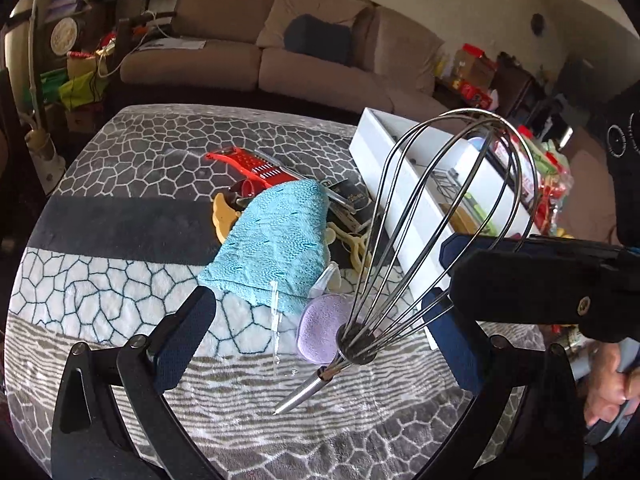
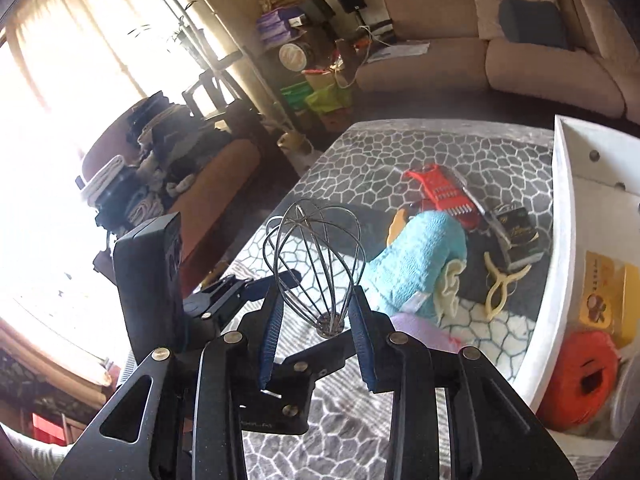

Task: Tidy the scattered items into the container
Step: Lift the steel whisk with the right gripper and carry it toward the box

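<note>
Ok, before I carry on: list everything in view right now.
whisk: 1, steel, in the air over the table
cloth: 1, light blue, mid-table
grater: 1, red, beyond the cloth
sponge: 1, lilac, at the cloth's near end
clip: 1, cream, between cloth and container
box: 1, black with gold print, near the container
container: 1, white, table's right side
spool: 1, orange, in the container
packet: 1, yellow, in the container
blanket: 1, grey and white, covering the table
sofa: 1, beige, behind
left gripper: open, empty
right gripper: shut on the whisk's wires
hand: 1, on the right gripper's handle
</note>
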`<state>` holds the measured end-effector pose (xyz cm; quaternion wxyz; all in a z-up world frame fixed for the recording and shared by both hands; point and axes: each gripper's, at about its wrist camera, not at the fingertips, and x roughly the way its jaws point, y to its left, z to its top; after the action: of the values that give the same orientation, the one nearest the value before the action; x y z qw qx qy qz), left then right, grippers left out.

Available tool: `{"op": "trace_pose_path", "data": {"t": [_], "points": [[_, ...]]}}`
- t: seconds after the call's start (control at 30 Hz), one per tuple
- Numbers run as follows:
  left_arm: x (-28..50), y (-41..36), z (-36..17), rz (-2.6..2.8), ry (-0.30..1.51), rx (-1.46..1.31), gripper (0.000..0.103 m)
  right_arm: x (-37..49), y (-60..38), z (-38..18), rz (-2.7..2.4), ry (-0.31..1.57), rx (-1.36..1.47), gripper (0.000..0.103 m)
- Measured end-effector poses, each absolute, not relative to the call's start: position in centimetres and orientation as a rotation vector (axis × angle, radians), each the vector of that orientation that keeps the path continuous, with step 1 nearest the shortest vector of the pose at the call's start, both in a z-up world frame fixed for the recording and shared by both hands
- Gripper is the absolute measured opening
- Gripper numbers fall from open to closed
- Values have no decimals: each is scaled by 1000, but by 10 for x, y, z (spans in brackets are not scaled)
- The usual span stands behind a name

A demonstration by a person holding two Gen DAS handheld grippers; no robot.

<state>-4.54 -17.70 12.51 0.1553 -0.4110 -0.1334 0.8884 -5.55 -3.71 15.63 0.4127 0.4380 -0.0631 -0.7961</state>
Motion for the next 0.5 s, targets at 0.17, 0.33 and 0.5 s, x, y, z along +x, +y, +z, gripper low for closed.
{"op": "trace_pose_path", "data": {"t": [0.17,0.33,0.5], "points": [[-46,-172,115,2345,-515,-1197,37,-47,-29,144,-1979,-211,1135,34],[-40,-158,119,2361,-459,-1207,34,-45,-18,134,-1976,-274,1147,34],[-32,-151,137,2373,-454,-1141,30,-48,-2,143,-2021,-326,1132,37]]}}
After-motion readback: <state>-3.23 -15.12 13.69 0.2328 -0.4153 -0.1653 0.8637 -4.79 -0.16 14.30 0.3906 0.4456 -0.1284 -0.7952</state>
